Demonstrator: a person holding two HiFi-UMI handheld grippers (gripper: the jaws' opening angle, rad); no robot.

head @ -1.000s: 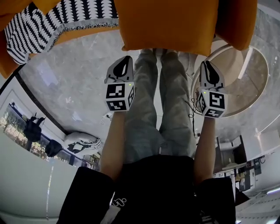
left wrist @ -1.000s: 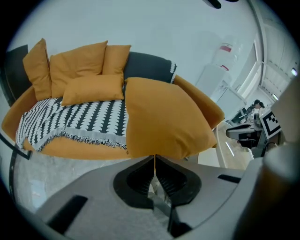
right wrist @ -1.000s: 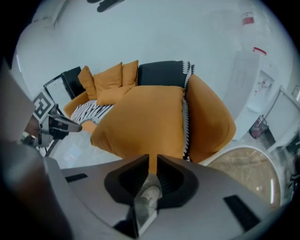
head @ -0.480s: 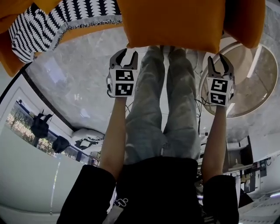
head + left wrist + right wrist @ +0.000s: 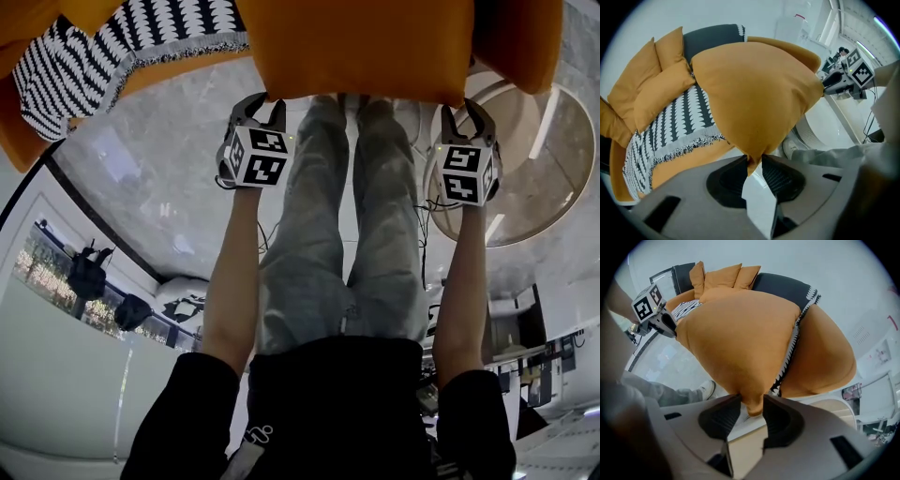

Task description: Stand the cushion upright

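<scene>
**A:** What's new since a second ago?

**B:** Both grippers were hanging below the cushion then, clear of it and with their jaws together. Now each is up at one of its near corners. The left gripper has the left corner. Its jaws have just been closing, and the pads now pinch the fabric tip. The right gripper is at the right corner. Its jaws have eased in only slightly and stand wide, with the corner between them. I see no squeeze there.

**A:** And for the job?

**B:** I'd say the grasp is half made. The cushion lies on the front of the sofa, with its near edge overhanging, so it isn't upright yet. The right side probably has to clamp before any lift, or that corner may slip out.

**A:** Give me a count, left to right.

**B:** There's one black-and-white throw left of the cushion. Three smaller cushions sit behind it on that side. Then there's the one big cushion itself, with two grippers at its corners. One round table stands to its right. The person's two legs are below it, between the grippers.
</scene>
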